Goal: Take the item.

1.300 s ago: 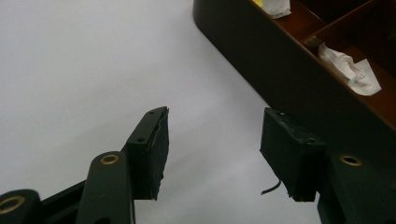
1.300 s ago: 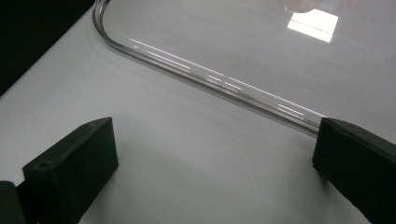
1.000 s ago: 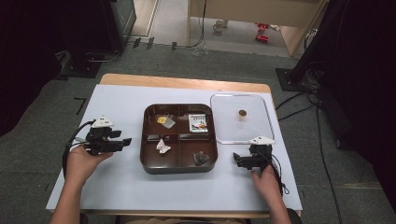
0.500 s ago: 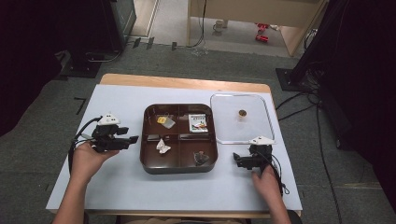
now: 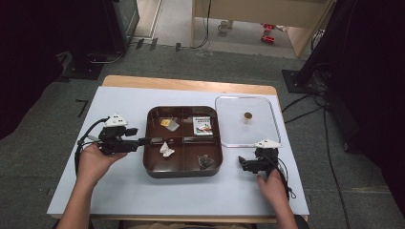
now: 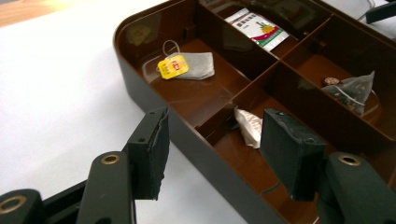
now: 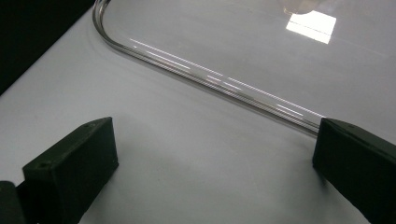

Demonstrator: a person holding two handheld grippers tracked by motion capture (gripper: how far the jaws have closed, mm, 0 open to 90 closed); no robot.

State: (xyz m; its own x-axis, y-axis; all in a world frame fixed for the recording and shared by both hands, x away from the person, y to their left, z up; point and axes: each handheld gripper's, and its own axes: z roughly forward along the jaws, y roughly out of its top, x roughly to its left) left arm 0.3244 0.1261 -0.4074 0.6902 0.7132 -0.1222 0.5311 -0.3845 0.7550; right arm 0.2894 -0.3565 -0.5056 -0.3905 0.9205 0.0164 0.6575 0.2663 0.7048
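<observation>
A brown tray (image 5: 183, 171) with four compartments sits mid-counter (image 5: 119, 191) on a white cover. The left gripper (image 5: 145, 141) has its jaws apart at the tray's left wall, one outside it and one over the near-left compartment, where a crumpled white packet (image 6: 247, 127) lies. A tea bag with a yellow tag (image 6: 189, 65) lies in the compartment behind. The right gripper (image 5: 242, 164) rests on the counter, jaws wide apart, just beside a clear lid (image 5: 246, 138).
</observation>
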